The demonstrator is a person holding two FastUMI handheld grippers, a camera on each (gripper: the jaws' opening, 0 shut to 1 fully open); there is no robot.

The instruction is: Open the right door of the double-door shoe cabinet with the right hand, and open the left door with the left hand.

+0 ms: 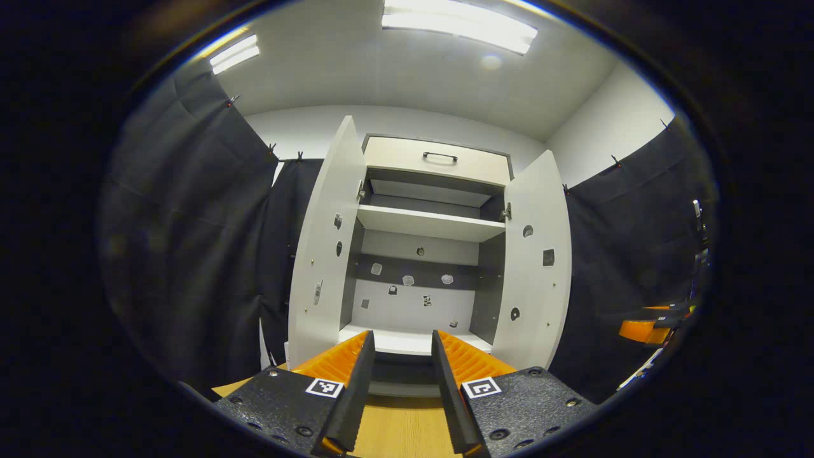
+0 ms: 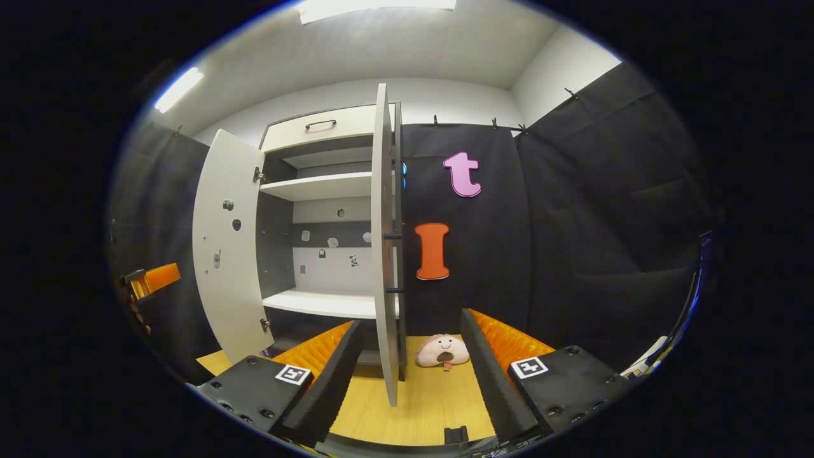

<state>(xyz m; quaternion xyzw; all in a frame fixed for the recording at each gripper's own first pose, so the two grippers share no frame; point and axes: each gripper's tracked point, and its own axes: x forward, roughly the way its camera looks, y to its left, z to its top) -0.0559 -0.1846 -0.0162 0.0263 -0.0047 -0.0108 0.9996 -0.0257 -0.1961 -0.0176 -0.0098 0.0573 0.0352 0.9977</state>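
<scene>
Both tools [image 1: 402, 381] [image 2: 410, 369] spread-fingered, before the open cabinet [image 1: 420, 222].

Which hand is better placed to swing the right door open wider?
Right. The right gripper has its jaws open on either side of the right door edge, while the left gripper faces the cabinet's open middle.

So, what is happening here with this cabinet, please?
A person holds a gripper in each hand in front of a white shoe cabinet. Both doors are already swung open: the left door and the right door. The shelves inside look bare. The left gripper is open and holds nothing. The right gripper is open too, with the right door's edge between its fingers, not gripped. A small plush toy lies on the floor beside the cabinet.
</scene>
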